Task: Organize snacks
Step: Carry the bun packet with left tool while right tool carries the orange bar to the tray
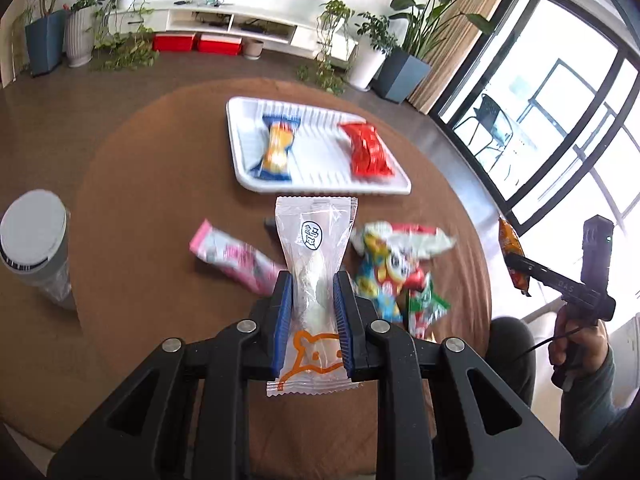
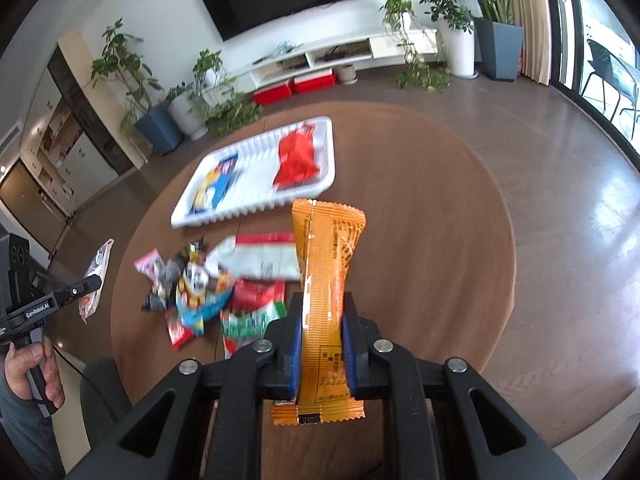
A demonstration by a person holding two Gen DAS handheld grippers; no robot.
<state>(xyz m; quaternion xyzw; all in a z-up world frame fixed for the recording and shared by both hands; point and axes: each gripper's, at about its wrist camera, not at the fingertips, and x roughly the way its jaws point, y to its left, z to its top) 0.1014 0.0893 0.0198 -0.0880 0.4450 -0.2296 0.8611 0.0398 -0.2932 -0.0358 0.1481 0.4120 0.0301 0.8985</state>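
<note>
My left gripper (image 1: 311,280) is shut on a clear snack packet (image 1: 314,240) with an orange bear print, held above the round brown table (image 1: 140,184). My right gripper (image 2: 322,304) is shut on an orange snack packet (image 2: 328,256), also lifted over the table. A white ribbed tray (image 1: 312,184) at the far side carries a blue-and-yellow packet (image 1: 276,148) and a red packet (image 1: 368,150). Loose snacks lie in front of it: a pink packet (image 1: 236,258) and a colourful pile (image 1: 394,268). In the right wrist view the same tray (image 2: 256,206) and pile (image 2: 224,280) appear.
A grey lidded canister (image 1: 34,236) stands at the table's left edge. A person's hand (image 1: 576,344) holds the right gripper's handle at the right. Potted plants (image 1: 48,36), a white TV cabinet and red boxes (image 1: 196,44) line the far wall; glass doors are at the right.
</note>
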